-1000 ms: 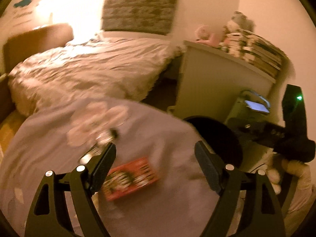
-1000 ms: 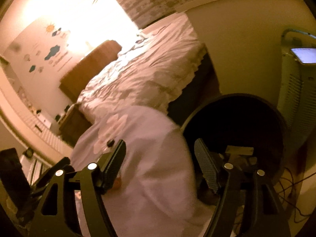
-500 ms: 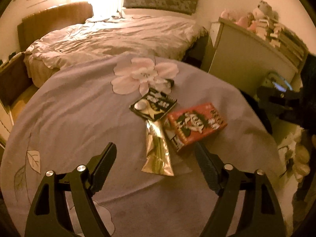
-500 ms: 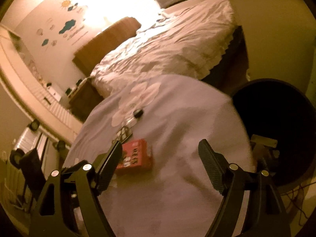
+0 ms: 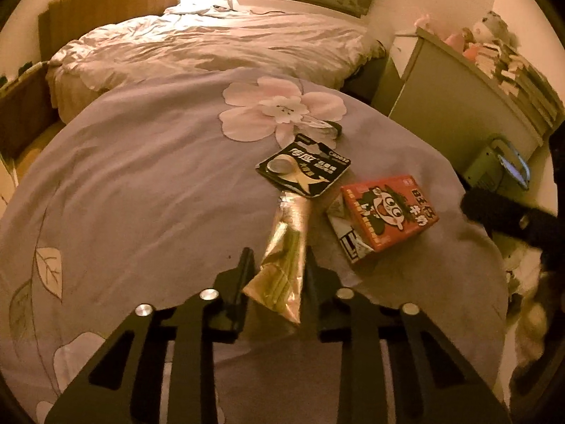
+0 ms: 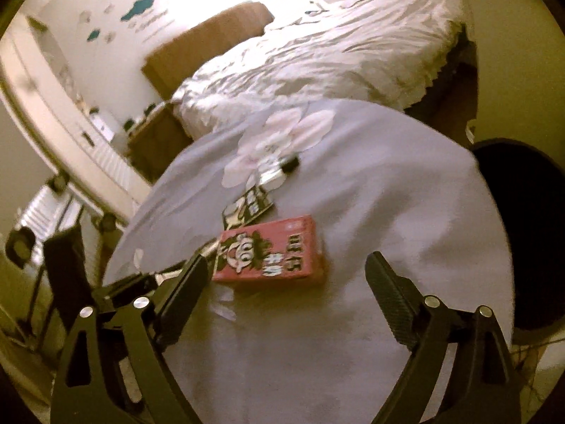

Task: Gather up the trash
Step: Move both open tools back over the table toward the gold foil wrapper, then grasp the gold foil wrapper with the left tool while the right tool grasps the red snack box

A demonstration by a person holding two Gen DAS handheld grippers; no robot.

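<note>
Left wrist view shows the left gripper (image 5: pixel 279 265), jaws just narrowed onto the gold foil wrapper (image 5: pixel 282 258), which lies just beside the red milk carton (image 5: pixel 385 212). The pinch should firm up before any lift, since foil crumples and slips. Beyond the carton, the right gripper (image 6: pixel 286 275) hangs wide open, holding nothing; the black bin (image 6: pixel 515 226) waits off to one side

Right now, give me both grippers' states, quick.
Left gripper: jaws just closing around the gold wrapper; a firm grip cannot be told.
Right gripper: open, just widening, empty, near the red carton.
</note>
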